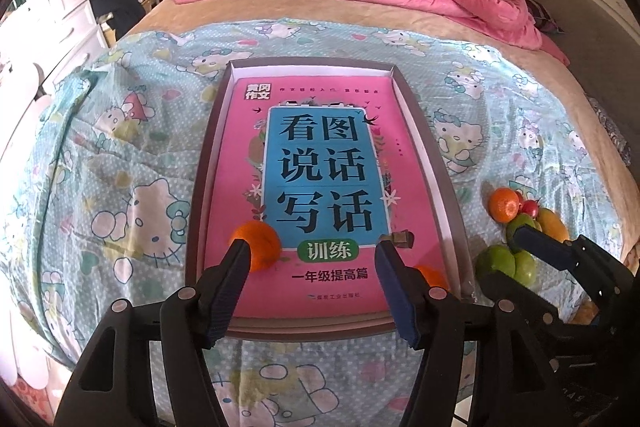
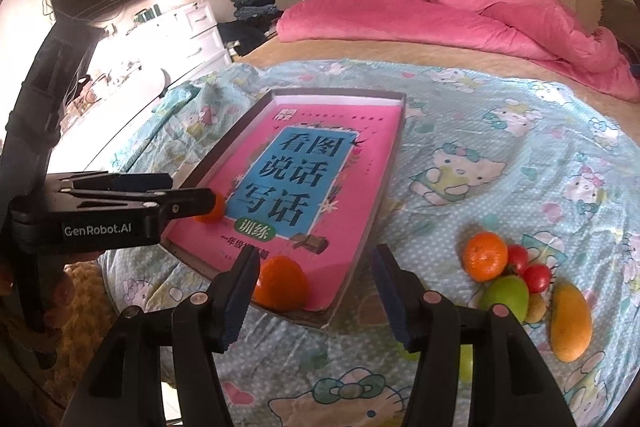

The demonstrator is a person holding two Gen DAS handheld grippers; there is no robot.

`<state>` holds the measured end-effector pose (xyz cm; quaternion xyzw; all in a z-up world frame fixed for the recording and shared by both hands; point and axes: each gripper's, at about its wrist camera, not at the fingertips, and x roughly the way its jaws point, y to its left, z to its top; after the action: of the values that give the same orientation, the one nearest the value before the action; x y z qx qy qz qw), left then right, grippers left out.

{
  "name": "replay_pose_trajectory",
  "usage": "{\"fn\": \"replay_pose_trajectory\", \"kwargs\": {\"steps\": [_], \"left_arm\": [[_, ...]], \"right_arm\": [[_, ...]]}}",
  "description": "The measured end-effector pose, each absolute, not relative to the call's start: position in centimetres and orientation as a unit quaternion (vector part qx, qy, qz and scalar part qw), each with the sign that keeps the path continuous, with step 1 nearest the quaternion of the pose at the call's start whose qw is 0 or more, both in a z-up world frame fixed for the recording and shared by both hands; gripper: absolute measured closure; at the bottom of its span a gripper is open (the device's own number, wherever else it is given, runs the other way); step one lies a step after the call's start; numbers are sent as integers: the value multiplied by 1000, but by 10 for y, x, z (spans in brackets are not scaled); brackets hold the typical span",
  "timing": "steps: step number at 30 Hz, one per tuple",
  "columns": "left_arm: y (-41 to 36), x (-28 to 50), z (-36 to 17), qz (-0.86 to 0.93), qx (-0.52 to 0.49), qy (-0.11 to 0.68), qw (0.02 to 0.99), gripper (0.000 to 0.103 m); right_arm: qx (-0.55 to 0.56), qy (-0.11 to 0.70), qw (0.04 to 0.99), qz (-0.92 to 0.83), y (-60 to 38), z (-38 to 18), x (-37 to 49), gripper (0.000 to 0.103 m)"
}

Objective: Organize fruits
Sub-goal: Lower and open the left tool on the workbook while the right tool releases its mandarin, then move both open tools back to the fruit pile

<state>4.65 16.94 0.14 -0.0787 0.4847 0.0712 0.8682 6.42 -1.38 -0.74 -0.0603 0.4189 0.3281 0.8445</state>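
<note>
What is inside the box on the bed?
In the box lies a pink book, with two oranges on it. The book covers the box's bottom, so anything beneath is hidden.

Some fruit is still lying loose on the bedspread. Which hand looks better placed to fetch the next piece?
The right one, probably. The loose pile, with its orange and mango, lies just to the right of the right hand-held gripper, whose jaws are open and empty. The left hand-held gripper hangs over the tray, farther away.

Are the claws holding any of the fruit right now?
No. The left claw and right claw are both open and empty; the two oranges lie loose in the tray.
</note>
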Motion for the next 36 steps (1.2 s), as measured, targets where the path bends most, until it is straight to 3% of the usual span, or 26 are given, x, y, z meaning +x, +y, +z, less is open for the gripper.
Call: {"fn": "replay_pose_trajectory", "kwargs": {"steps": [36], "left_arm": [[69, 65, 23, -22, -40, 476, 878, 31]], "right_arm": [[-31, 391, 891, 230, -125, 16, 81, 38]]}}
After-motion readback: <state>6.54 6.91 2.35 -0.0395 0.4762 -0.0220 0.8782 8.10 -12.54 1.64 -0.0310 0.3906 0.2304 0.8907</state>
